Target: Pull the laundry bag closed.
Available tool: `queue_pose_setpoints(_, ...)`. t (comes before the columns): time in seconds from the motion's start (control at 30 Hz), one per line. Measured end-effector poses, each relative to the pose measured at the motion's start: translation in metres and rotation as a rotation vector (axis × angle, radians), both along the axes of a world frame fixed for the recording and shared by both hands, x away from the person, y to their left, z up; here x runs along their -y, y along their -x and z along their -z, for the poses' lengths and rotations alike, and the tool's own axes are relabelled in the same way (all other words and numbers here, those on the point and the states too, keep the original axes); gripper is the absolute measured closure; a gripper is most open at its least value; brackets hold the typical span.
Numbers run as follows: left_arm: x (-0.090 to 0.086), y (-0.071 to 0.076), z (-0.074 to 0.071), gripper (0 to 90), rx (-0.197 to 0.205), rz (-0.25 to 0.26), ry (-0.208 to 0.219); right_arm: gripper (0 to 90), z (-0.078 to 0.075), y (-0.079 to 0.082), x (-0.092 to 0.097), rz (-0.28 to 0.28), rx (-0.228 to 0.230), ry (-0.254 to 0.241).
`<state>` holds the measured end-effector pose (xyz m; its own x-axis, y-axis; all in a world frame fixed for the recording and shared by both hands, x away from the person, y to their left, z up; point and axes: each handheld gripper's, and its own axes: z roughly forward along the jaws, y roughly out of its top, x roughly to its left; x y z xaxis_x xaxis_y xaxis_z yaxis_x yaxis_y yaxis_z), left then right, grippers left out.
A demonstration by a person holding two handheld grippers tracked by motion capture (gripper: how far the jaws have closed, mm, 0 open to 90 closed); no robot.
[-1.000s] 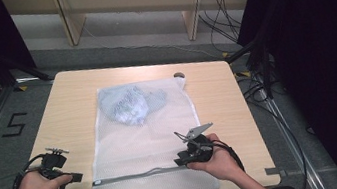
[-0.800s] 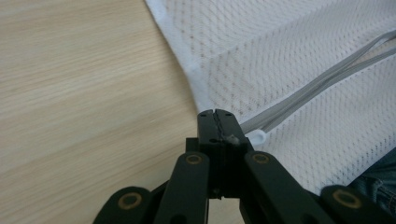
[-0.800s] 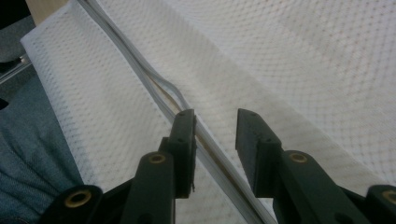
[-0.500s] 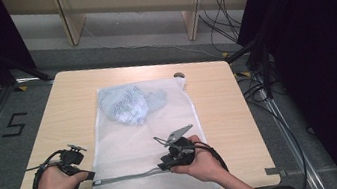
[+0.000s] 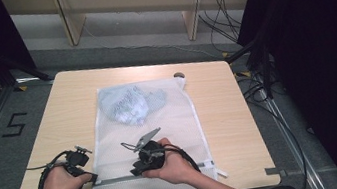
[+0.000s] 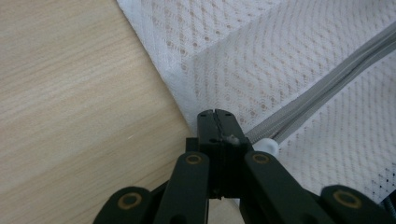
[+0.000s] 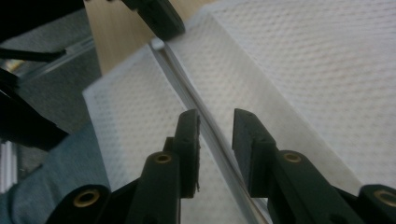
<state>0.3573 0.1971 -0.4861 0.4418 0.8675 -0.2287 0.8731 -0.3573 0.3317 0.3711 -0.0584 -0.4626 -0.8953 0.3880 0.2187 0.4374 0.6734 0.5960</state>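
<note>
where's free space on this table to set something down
Bare wood lies along the table's right side, between the mesh laundry bag and the right edge, and on the left side above the left gripper. A strip runs behind the bag too. The near edge is crowded: both hands, the right gripper over the zipper.

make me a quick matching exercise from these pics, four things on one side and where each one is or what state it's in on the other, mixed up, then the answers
Things:
1. left gripper
2. right gripper
3. crumpled cloth
4. mesh laundry bag

Places or states:
A. lying flat on the wooden table
B. inside the bag at its far end
C. jaws shut at the bag's near left edge, by the end of the grey zipper
D. jaws apart, one on each side of the zipper line

Pairs: 1-C, 2-D, 3-B, 4-A
</note>
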Motion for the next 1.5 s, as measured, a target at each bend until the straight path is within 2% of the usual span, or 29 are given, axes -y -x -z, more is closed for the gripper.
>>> queue_pose_setpoints(0.03, 0.0, 0.0, 0.0, 90.0, -0.001, 0.0, 0.001, 74.5, 0.002, -0.002, -0.008, 0.007, -0.025, -0.018)
queue_pose_setpoints(0.1, -0.001, -0.001, 0.001, 90.0, 0.004, 0.013, -0.002, 75.2, 0.004, -0.002, -0.012, 0.012, -0.028, -0.021)
queue_pose_setpoints(0.13, 0.0, 0.0, 0.001, 90.0, -0.001, -0.004, 0.004, 75.9, 0.006, -0.003, -0.018, 0.014, -0.048, -0.035)
queue_pose_setpoints(0.23, -0.001, -0.001, 0.002, 90.0, 0.001, -0.004, 0.005, 76.1, 0.012, -0.004, -0.034, 0.009, -0.1, -0.068)
queue_pose_setpoints(0.37, -0.001, -0.001, 0.002, 90.0, 0.003, -0.009, 0.003, 75.6, 0.016, -0.005, -0.046, -0.004, -0.089, -0.068)
queue_pose_setpoints(0.4, 0.0, 0.0, 0.002, 90.0, 0.0, -0.012, 0.003, 75.3, 0.018, -0.005, -0.051, -0.002, -0.112, -0.075)
queue_pose_setpoints(0.5, 0.001, 0.0, 0.001, 90.0, -0.001, -0.011, -0.006, 74.6, 0.022, -0.005, -0.061, -0.004, -0.12, -0.09)
queue_pose_setpoints(0.53, -0.001, -0.001, 0.0, 90.0, 0.001, 0.014, -0.02, 74.6, 0.023, -0.005, -0.064, -0.005, -0.125, -0.087)
queue_pose_setpoints(0.57, 0.001, 0.0, -0.001, 90.0, 0.001, -0.015, -0.009, 74.5, 0.025, -0.006, -0.067, -0.022, -0.112, -0.088)
queue_pose_setpoints(0.63, 0.0, 0.0, -0.003, 89.9, 0.015, -0.007, -0.008, 74.3, 0.028, -0.004, -0.074, -0.022, -0.127, -0.086)
queue_pose_setpoints(0.7, 0.0, 0.002, -0.003, 89.9, 0.014, -0.024, -0.002, 74.3, 0.03, -0.004, -0.075, -0.022, -0.127, -0.088)
queue_pose_setpoints(0.77, -0.002, 0.001, -0.002, 89.9, 0.002, -0.014, -0.014, 74.1, 0.029, 0.0, -0.078, 0.0, -0.189, -0.059)
queue_pose_setpoints(0.8, -0.003, 0.0, -0.001, 89.9, -0.001, -0.008, -0.02, 73.9, 0.032, 0.0, -0.081, -0.008, -0.171, -0.067)
queue_pose_setpoints(0.93, -0.003, 0.0, 0.0, 89.9, -0.001, -0.011, -0.015, 73.8, 0.035, -0.003, -0.084, -0.027, -0.163, -0.07)
queue_pose_setpoints(0.97, -0.003, 0.0, 0.0, 89.9, -0.001, -0.011, -0.015, 73.8, 0.035, -0.003, -0.084, -0.027, -0.163, -0.07)
queue_pose_setpoints(1.0, -0.003, 0.0, 0.0, 89.9, -0.003, -0.011, -0.014, 73.7, 0.034, -0.001, -0.085, -0.004, -0.185, -0.068)
queue_pose_setpoints(1.13, -0.004, -0.001, 0.0, 90.0, -0.006, -0.01, -0.014, 73.6, 0.035, -0.002, -0.088, -0.014, -0.18, -0.071)
queue_pose_setpoints(1.2, -0.003, 0.0, 0.001, 89.9, -0.001, -0.019, -0.008, 73.6, 0.031, 0.002, -0.089, 0.024, -0.249, -0.035)
queue_pose_setpoints(1.27, -0.003, 0.0, 0.001, 89.9, 0.0, -0.022, -0.007, 73.7, 0.036, -0.002, -0.091, -0.015, -0.183, -0.072)
queue_pose_setpoints(1.37, -0.004, 0.0, 0.001, 89.9, -0.001, -0.021, -0.004, 76.5, 0.038, -0.001, -0.094, -0.014, -0.184, -0.081)
queue_pose_setpoints(1.4, -0.006, -0.002, 0.002, 90.0, 0.015, 0.014, -0.011, 79.7, 0.039, -0.001, -0.095, -0.01, -0.181, -0.078)
queue_pose_setpoints(1.5, -0.006, -0.002, 0.002, 90.0, 0.017, 0.014, -0.005, 82.7, 0.04, -0.001, -0.096, -0.01, -0.183, -0.082)
